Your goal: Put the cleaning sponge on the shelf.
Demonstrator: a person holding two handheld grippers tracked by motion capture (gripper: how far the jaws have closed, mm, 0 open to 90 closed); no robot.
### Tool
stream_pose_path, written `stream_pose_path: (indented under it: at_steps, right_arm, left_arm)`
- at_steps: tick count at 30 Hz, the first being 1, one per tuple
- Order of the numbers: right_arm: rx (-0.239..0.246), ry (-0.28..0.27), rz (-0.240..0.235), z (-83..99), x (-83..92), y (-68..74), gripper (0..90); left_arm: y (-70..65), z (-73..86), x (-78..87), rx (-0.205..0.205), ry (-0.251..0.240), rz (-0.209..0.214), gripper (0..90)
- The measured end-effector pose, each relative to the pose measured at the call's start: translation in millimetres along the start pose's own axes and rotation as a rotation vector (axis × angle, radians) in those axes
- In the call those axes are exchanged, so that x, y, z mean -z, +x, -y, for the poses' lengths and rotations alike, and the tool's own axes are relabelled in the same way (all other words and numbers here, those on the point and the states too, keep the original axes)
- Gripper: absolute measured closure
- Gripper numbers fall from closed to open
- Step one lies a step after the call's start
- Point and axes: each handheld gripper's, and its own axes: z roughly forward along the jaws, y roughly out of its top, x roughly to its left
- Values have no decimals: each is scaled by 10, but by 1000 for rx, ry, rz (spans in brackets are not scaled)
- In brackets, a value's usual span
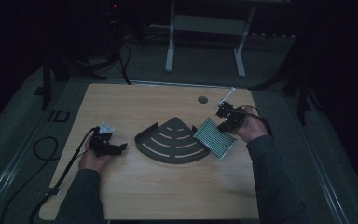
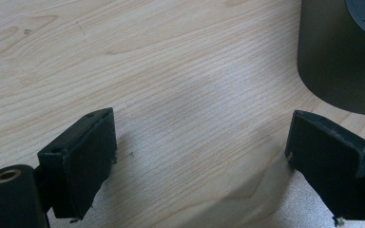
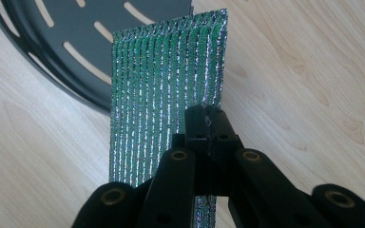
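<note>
1. The right gripper [image 3: 208, 124] has its jaws clamped tight on one edge of a green, silver-threaded scouring pad [image 3: 166, 90], which stands out ahead of them, long axis running straight away from the jaws.
2. From above, the pad [image 1: 216, 137] hangs off the right gripper [image 1: 227, 122], its far end lapping the right rim of the dark fan-shaped slotted tray [image 1: 170, 140].
3. So the tray lies just beyond the pad's free end; I'd guess a short carry leftward lands it inside.
4. The left gripper [image 2: 199, 161] rests on the wooden table [image 2: 171, 71], jaws wide apart and empty, beside the tray's wall [image 2: 337, 61].
</note>
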Motion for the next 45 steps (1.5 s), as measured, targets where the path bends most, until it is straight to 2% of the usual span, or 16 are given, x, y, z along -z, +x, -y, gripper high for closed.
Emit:
stream_pose_path:
  at_steps: [3, 26, 45]
  right_arm:
    - [-18, -8, 0, -53, -16, 11, 897]
    - [-63, -49, -28, -341, -184, 68, 897]
    - [-94, -75, -41, -484, -356, 150, 897]
  left_arm:
    - [0, 0, 0, 0, 1, 0, 106]
    - [4, -5, -5, 0, 0, 0, 106]
    - [3, -5, -5, 0, 1, -1, 106]
